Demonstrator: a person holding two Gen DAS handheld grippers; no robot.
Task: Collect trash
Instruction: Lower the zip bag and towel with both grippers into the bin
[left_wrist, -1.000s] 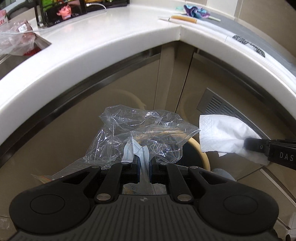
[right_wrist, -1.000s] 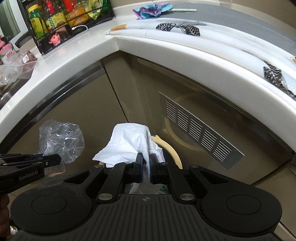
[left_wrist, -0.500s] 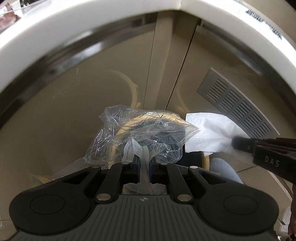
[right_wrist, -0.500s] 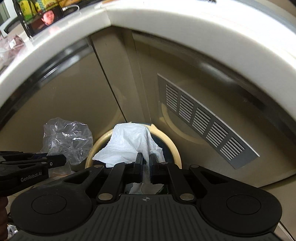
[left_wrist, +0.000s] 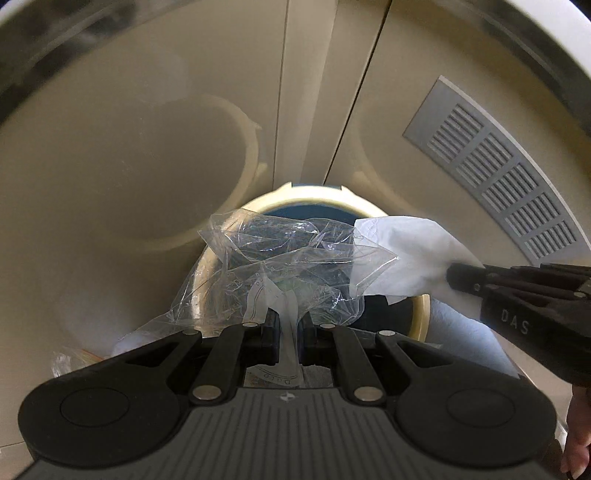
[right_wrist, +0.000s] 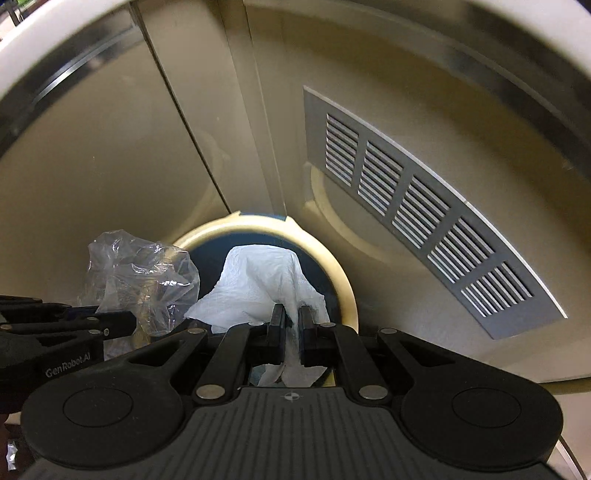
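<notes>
On your left, your left gripper (left_wrist: 288, 328) was clamped on a crumpled clear plastic wrapper (left_wrist: 284, 266), its 2 fingers pressed together on a twisted tail of the film, and the wrapper hung over the left part of the round cream-rimmed trash bin with a dark blue liner (left_wrist: 421, 314) that stood in the corner of the beige cabinet fronts (left_wrist: 110, 166). To the right of it, your right gripper (right_wrist: 291, 328) was closed on a crumpled white paper tissue (right_wrist: 266, 280), which hung directly over the bin's open mouth; in the left wrist view the tissue touched or overlapped the wrapper's right edge. Farther right, a grey slatted vent panel (right_wrist: 424, 206) sat on the cabinet face, well apart from both pieces. I judge the pickup and the carry were done for these 2 items, and the drop was not yet done: neither piece had been let go, and both were above the rim rather than inside. What was left was to open each gripper over the bin. Whether more trash remained elsewhere, these views did not show; something pale lay low beside the bin at the far left, too unclear to name.
</notes>
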